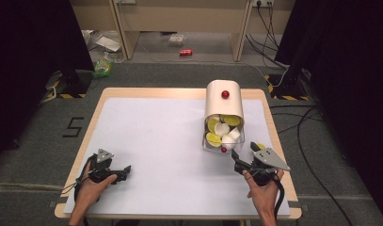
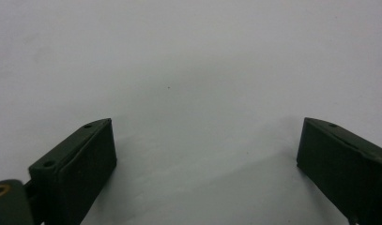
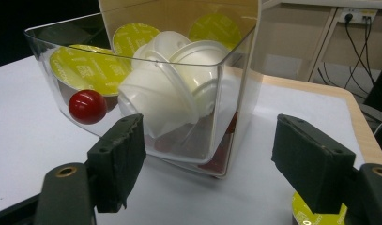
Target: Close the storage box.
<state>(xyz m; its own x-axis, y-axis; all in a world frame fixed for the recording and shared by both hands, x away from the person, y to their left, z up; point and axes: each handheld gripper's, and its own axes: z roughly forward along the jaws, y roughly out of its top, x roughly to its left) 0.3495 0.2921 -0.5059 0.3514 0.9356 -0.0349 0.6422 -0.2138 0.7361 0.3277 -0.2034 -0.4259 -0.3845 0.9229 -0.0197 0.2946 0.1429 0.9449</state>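
Clear drawer [image 3: 217, 122] | holds capsules [image 3: 170, 89] | right hand-held gripper [image 3: 207, 159] released, empty | left hand-held gripper [image 2: 205, 154] released

left gripper [image 1: 124, 170] black, grey plate | right gripper [image 1: 237, 160] black, cable

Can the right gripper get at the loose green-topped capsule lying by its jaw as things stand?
Probably yes: the right gripper is open, and the capsule lies on the table beside its jaw, outside the clear drawer.

Grey carpet floor [image 1: 179, 70] all round, black curtains [image 1: 34, 42] on both sides, a pale wooden desk [image 1: 179, 19] at the back, cables [image 1: 316, 122] trailing right, red can [image 1: 185, 52] underneath.
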